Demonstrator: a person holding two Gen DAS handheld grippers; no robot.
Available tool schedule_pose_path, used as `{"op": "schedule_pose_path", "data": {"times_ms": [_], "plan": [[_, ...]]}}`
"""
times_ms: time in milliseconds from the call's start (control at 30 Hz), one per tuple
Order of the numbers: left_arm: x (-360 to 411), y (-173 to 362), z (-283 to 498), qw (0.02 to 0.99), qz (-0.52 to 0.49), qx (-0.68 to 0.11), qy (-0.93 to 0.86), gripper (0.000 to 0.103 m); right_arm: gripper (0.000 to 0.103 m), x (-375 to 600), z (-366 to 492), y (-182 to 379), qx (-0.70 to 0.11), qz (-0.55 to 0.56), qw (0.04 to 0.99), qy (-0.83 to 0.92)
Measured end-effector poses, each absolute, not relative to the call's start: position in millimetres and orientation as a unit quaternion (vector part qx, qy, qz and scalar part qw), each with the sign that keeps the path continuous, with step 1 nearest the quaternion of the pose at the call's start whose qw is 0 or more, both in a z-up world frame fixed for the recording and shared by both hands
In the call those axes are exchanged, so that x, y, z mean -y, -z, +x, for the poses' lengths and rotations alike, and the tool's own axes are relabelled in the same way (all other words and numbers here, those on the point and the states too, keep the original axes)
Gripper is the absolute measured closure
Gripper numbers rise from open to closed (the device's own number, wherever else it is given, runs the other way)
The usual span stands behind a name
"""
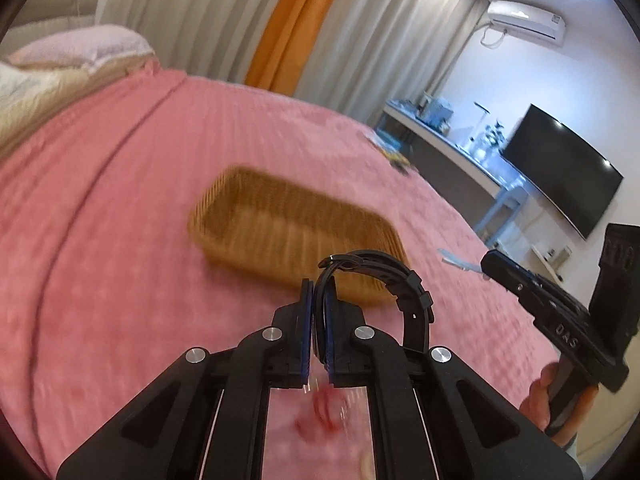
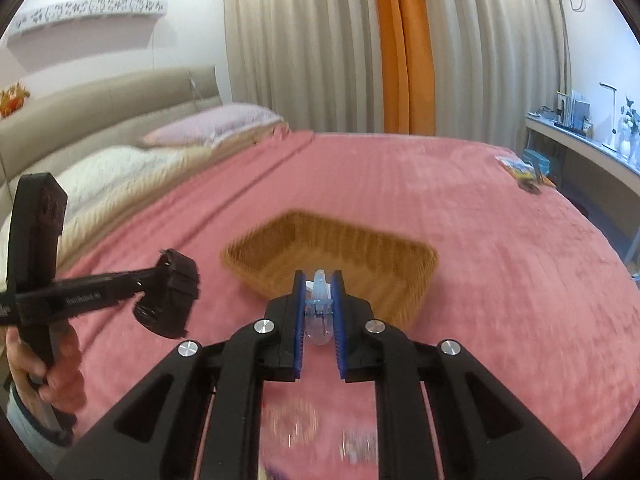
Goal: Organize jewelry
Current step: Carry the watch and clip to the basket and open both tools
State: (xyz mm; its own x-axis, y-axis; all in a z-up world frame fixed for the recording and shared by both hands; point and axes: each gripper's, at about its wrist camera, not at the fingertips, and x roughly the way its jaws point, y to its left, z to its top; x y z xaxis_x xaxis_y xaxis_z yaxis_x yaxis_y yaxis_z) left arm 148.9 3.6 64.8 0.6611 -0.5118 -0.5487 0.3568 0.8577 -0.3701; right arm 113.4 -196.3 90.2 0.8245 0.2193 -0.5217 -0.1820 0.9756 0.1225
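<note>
Over the pink bedspread (image 1: 120,200), my left gripper (image 1: 316,300) was clamped on the strap of a black watch (image 1: 404,292), the band looping off to its right so the case hung clear. My right gripper (image 2: 318,300) was pinched on a small clear-blue hair clip (image 2: 319,308), held lengthwise between the pads. Both pointed at the empty wicker basket (image 2: 400,256) just ahead, probably the drop spot. More trinkets lay blurred on the spread below; couldn't identify them.

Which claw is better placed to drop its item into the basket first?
Right, probably: its claw with the blue clip sits against the basket rim; left claw holds the watch similarly close.
</note>
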Motion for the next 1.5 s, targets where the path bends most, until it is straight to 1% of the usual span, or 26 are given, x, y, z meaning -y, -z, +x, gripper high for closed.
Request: {"op": "schedule_pose_path", "data": {"times_ms": [100,200,400,600,667,700,733,767,867,900,933,967,1000,1033,1100,1267,1400,1500], "plan": [[12.7,-68.5,179.4,0.915,-0.103,-0.318,0.224,0.100,0.093,197.2,151.8,-82.0,-0.258,0.044,0.959,-0.104],[28.7,-63.0,211.0,0.922,-0.091,-0.310,0.213,0.100,0.093,199.5,180.1,-66.3,-0.262,0.049,0.960,-0.088],[52.0,-35.3,258.5,0.920,-0.073,-0.331,0.199,0.100,0.093,207.5,234.3,-18.3,-0.313,0.065,0.944,-0.077],[59.1,-7.4,278.9,0.910,-0.058,-0.363,0.191,0.099,0.092,217.8,258.0,15.1,-0.362,0.086,0.925,-0.078],[60.8,-1.7,281.7,0.907,-0.053,-0.372,0.190,0.097,0.092,217.8,259.9,20.4,-0.375,0.089,0.919,-0.080],[61.0,-0.6,282.3,0.905,-0.053,-0.375,0.191,0.093,0.092,217.9,260.3,23.0,-0.381,0.094,0.916,-0.083],[60.7,1.1,283.6,0.903,-0.054,-0.380,0.194,0.087,0.092,218.5,259.4,25.5,-0.384,0.097,0.915,-0.082],[60.7,2.0,283.2,0.900,-0.056,-0.386,0.197,0.086,0.092,219.7,258.8,26.6,-0.386,0.099,0.914,-0.080],[56.9,-1.1,277.6,0.894,-0.066,-0.388,0.214,0.084,0.088,222.6,257.2,29.6,-0.397,0.107,0.908,-0.083],[54.6,-3.4,274.4,0.891,-0.072,-0.390,0.222,0.083,0.079,223.1,254.1,29.3,-0.397,0.102,0.909,-0.076],[53.9,-6.0,270.5,0.891,-0.075,-0.388,0.225,0.078,0.065,224.4,252.5,27.7,-0.396,0.103,0.909,-0.073],[50.6,-11.0,264.0,0.892,-0.075,-0.382,0.228,0.075,0.060,225.7,249.3,26.6,-0.395,0.106,0.910,-0.072],[48.6,-15.8,258.2,0.895,-0.075,-0.375,0.230,0.069,0.056,227.5,243.7,23.8,-0.391,0.113,0.910,-0.075],[46.5,-21.1,251.4,0.897,-0.074,-0.369,0.232,0.064,0.056,228.5,238.9,20.1,-0.388,0.116,0.911,-0.076],[39.7,-35.3,231.5,0.899,-0.079,-0.353,0.246,0.061,0.056,230.6,227.2,9.6,-0.380,0.121,0.914,-0.081],[29.5,-67.5,175.2,0.902,-0.076,-0.313,0.287,0.061,0.056,228.9,180.7,-24.3,-0.347,0.103,0.929,-0.083],[23.4,-82.5,121.7,0.906,-0.071,-0.287,0.304,0.053,0.056,228.2,132.8,-46.2,-0.322,0.084,0.940,-0.082],[14.5,-77.9,87.2,0.910,-0.074,-0.280,0.296,0.053,0.056,230.9,101.1,-56.6,-0.312,0.086,0.943,-0.080]]}}
